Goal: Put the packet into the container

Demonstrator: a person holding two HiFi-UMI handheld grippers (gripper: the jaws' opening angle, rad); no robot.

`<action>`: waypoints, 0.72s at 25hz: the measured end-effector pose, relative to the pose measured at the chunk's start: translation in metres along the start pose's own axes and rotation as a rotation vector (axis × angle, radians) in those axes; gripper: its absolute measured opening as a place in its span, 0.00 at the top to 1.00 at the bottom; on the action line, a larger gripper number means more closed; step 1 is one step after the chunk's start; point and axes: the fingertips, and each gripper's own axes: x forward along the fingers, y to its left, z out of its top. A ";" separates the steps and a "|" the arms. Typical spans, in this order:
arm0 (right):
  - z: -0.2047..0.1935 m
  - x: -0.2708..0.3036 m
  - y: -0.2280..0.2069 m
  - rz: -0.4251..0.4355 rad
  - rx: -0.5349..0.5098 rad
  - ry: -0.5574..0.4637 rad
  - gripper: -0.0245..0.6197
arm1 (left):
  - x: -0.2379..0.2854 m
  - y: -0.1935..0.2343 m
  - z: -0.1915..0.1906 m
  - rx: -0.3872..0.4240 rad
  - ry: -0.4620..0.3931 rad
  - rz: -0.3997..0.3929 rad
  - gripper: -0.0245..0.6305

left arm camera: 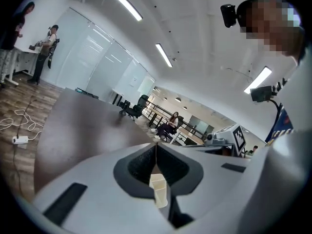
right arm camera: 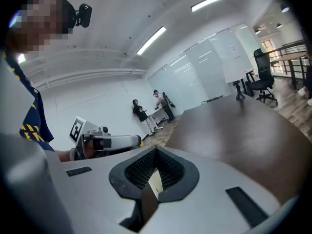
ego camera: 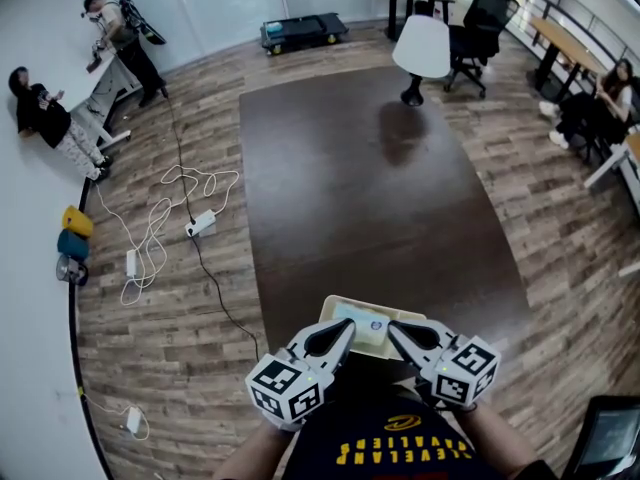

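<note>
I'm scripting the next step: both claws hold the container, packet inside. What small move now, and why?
Probably lower the container level onto the table just ahead. The left claw and right claw are each shut on its rim, and the packet lies loose inside, so tilting could spill it.
</note>
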 end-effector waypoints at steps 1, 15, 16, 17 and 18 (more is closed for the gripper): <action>0.003 -0.001 0.001 0.004 0.010 -0.013 0.95 | -0.001 -0.002 0.003 -0.009 -0.012 -0.004 0.96; 0.050 -0.014 0.020 -0.075 -0.118 -0.146 0.95 | -0.009 -0.046 0.049 0.024 -0.116 -0.058 0.96; 0.053 -0.016 0.020 -0.084 -0.123 -0.156 0.95 | -0.009 -0.049 0.053 0.025 -0.125 -0.058 0.96; 0.055 -0.017 0.019 -0.094 -0.132 -0.164 0.95 | -0.010 -0.051 0.055 0.027 -0.133 -0.058 0.96; 0.058 -0.019 0.019 -0.103 -0.143 -0.171 0.95 | -0.009 -0.053 0.057 0.030 -0.139 -0.059 0.96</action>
